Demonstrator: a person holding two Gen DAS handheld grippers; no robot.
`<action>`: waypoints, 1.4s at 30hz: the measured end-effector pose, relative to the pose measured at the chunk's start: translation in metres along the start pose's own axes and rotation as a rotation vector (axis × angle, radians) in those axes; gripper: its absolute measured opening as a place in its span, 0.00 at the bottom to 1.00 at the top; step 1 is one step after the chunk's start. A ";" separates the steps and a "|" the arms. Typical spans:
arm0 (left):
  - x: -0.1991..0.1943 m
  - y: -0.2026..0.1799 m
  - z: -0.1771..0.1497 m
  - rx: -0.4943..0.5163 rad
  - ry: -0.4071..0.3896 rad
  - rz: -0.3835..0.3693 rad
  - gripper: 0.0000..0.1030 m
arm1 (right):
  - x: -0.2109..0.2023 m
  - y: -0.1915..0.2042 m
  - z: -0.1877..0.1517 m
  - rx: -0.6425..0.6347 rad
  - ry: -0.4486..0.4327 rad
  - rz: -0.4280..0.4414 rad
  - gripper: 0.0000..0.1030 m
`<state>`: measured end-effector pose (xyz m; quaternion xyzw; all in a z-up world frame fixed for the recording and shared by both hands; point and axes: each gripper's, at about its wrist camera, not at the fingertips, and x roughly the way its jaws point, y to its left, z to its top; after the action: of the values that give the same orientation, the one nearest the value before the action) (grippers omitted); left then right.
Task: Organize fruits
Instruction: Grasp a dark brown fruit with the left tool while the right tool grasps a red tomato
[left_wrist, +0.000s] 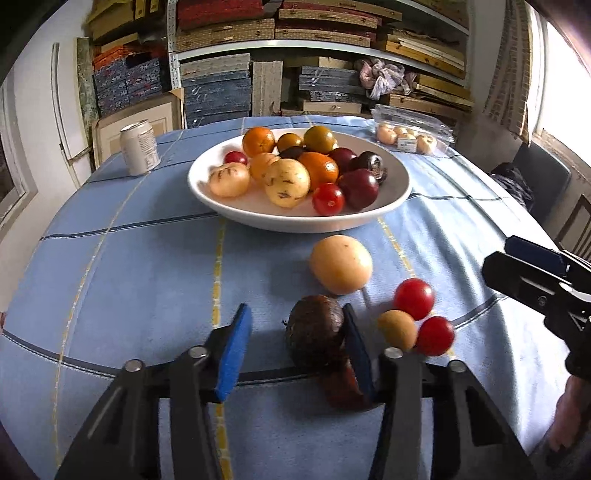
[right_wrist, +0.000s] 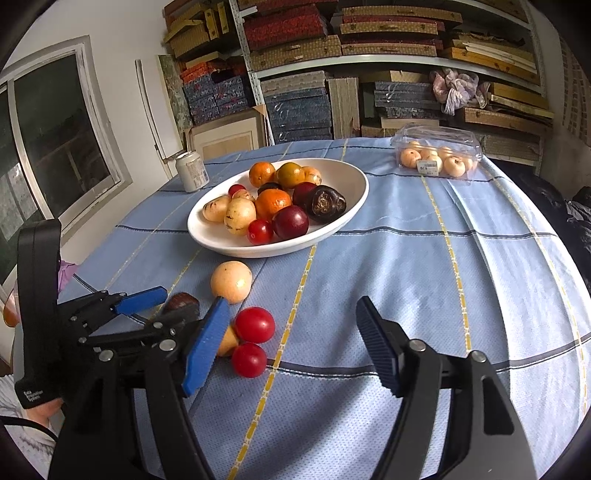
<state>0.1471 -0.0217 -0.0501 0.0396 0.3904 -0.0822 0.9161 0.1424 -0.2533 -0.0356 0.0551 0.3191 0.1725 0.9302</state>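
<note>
A wrinkled dark brown fruit (left_wrist: 314, 338) lies on the blue cloth between the fingers of my left gripper (left_wrist: 295, 314). It touches the right pad (left_wrist: 356, 354); a gap separates it from the left pad, so the gripper is open. A pale round fruit (left_wrist: 340, 264) sits just ahead, before the white bowl (left_wrist: 207, 184) of mixed fruits. Two red tomatoes (right_wrist: 255, 324) and a small tan fruit (right_wrist: 227, 343) lie by the left pad of my right gripper (right_wrist: 291, 306), which is open and grips nothing. The left gripper (right_wrist: 166, 306) shows at the left of the right wrist view.
A drinks can (left_wrist: 139, 147) stands at the far left of the table. A clear plastic box (right_wrist: 437, 155) of pale fruits sits at the far right. Shelves of stacked boxes fill the back wall. A dark chair (left_wrist: 543, 177) stands beyond the table's right edge.
</note>
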 end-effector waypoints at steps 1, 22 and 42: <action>0.001 0.002 0.000 -0.005 0.007 0.002 0.45 | 0.002 0.000 0.000 -0.002 0.006 -0.001 0.67; -0.005 0.012 -0.007 -0.040 0.014 0.008 0.36 | 0.047 0.019 -0.003 -0.047 0.139 0.025 0.66; -0.007 0.010 -0.006 -0.028 0.000 0.009 0.31 | 0.069 0.021 0.002 0.035 0.214 0.166 0.48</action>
<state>0.1401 -0.0101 -0.0489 0.0288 0.3914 -0.0726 0.9169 0.1883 -0.2092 -0.0693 0.0787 0.4137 0.2482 0.8724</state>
